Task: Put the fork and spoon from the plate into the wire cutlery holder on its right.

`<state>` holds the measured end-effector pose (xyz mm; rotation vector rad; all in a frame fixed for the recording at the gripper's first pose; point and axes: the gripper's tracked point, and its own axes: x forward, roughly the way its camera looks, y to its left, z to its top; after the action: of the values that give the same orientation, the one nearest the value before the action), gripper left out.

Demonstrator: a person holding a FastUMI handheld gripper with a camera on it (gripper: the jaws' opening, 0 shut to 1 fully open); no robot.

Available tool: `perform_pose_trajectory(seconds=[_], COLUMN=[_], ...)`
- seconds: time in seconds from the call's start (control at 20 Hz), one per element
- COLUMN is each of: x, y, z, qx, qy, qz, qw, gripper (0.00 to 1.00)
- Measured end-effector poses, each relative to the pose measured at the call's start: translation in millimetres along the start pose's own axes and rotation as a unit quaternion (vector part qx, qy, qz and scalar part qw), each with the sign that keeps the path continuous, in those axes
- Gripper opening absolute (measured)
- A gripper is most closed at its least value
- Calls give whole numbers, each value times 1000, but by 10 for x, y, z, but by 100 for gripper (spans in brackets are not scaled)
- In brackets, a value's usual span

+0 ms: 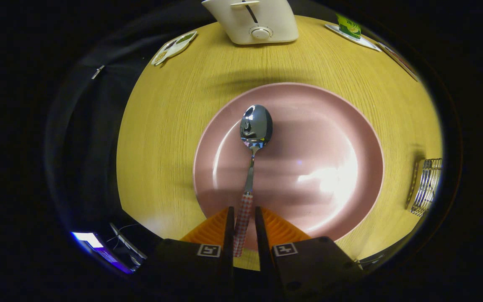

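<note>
Gripper (243, 224) straddles the spoon (253, 151) handle, fingers just apart, not visibly pinching; spoon lies on the plate (350, 126); squeeze squarely, lift level, then carry to the holder (426, 184) beyond the plate's right rim.

Looked down on a counter (170, 126) of pale yellow wood, with the grain running away toward the far edge. Noted a cream toaster (258, 21) standing at that far edge, its lever slot and round dial facing this way. Saw a small white dish (175, 45) left of the toaster, near the counter's rim, and a green carton (348, 26) on a flat white tray (365, 42) off to the right. Found dark cloth (94, 138) beyond the counter's left side, dim and creased. Caught a lit screen (87, 239) low at the near left, thin cables (126, 241) just beside it. Marked a soft, broad shadow (258, 77) across the wood in front of the toaster.
</note>
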<state>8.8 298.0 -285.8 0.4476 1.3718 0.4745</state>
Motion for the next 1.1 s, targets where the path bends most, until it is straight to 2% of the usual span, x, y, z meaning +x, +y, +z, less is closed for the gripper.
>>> perform_pose_trajectory(seconds=[0.05,0.15,0.35,0.6,0.85,1.1], x=[25,-69,-232,-754,-1417,-2128], y=[1,-17,-20,-98,-488,-1038], z=[-7,-2,56,117,107,108], qx=[1,-6,-7,-37,-83,-92], qy=[4,6,-5,-31,-44,-48], qz=[-1,0,17,42,29,10], qw=[1000,1000,1000,998,995,995], gripper=[20,13,13,13,13,12])
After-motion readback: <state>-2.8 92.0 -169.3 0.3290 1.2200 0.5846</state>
